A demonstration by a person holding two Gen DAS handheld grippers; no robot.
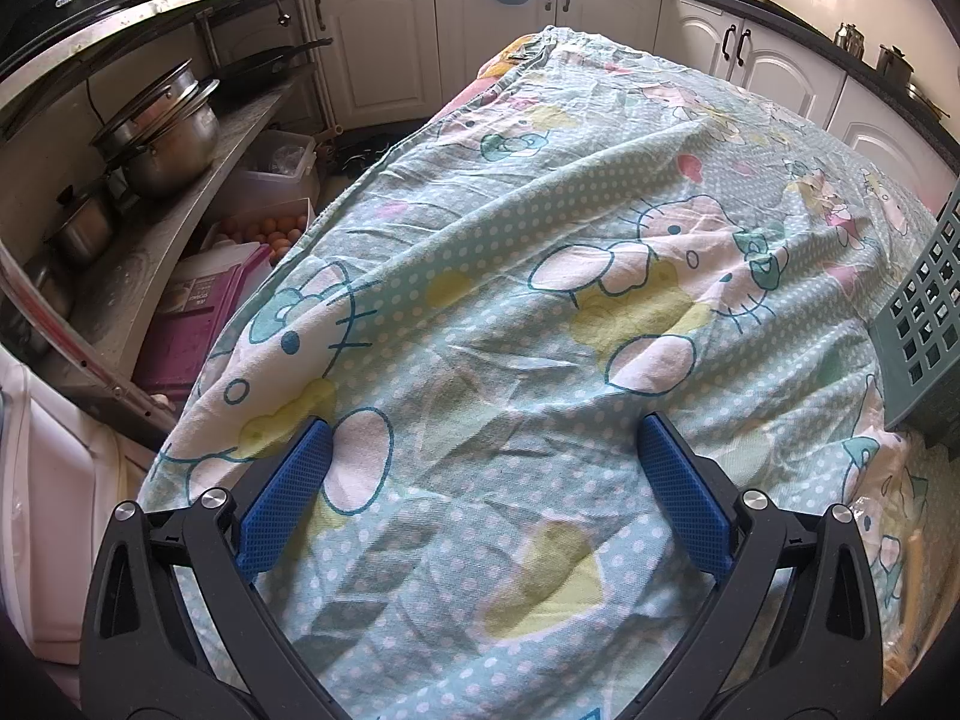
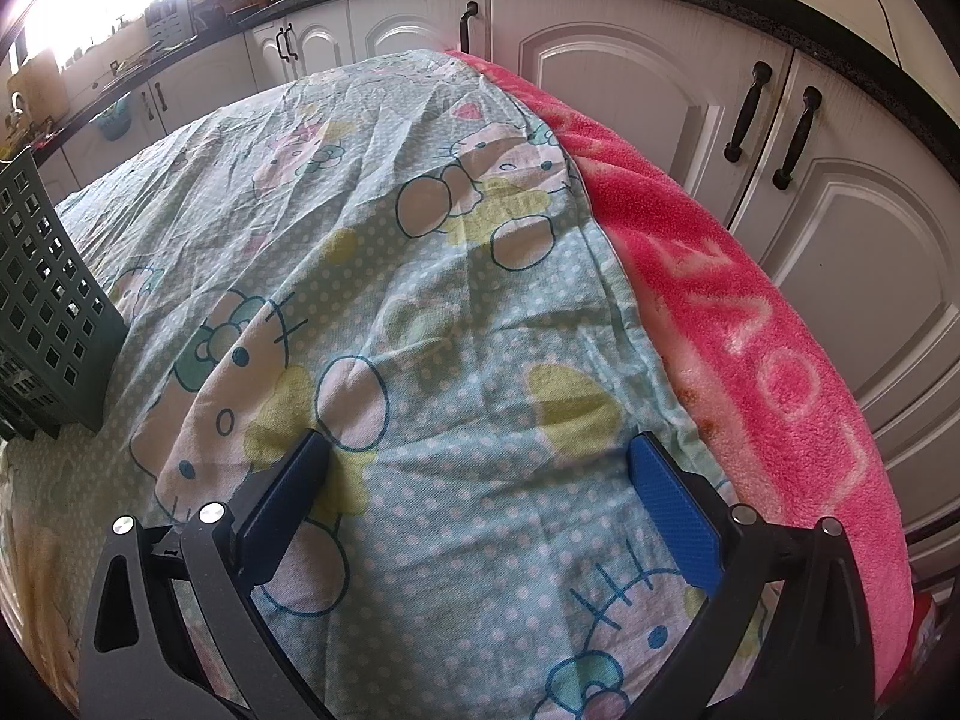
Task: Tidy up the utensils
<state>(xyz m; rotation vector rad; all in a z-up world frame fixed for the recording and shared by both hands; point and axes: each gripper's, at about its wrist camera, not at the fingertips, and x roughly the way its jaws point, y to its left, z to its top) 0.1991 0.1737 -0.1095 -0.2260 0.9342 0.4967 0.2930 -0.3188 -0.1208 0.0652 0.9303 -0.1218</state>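
- Left wrist view: the left gripper (image 1: pixel 483 435) hangs over a cat-print cloth (image 1: pixel 540 276), its blue fingers (image 1: pixel 288 498) wide apart and holding nothing.
- Green basket (image 1: pixel 924 324) stands on the cloth at 3 o'clock; no utensils show.
- Pots (image 1: pixel 162 138) sit far off at 10 o'clock.
- Right wrist view: the right gripper (image 2: pixel 480 450) is wide apart and empty too.
- Basket (image 2: pixel 48 300) at 9 o'clock, pink blanket (image 2: pixel 750 330) at 3 o'clock.

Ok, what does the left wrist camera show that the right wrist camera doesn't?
Only the left wrist view shows the shelf with stacked pots and a box of eggs below. Only the right wrist view shows the pink blanket along the cloth's edge. Both show the cartoon-print cloth, the green basket, white cabinets, and open, empty jaws.
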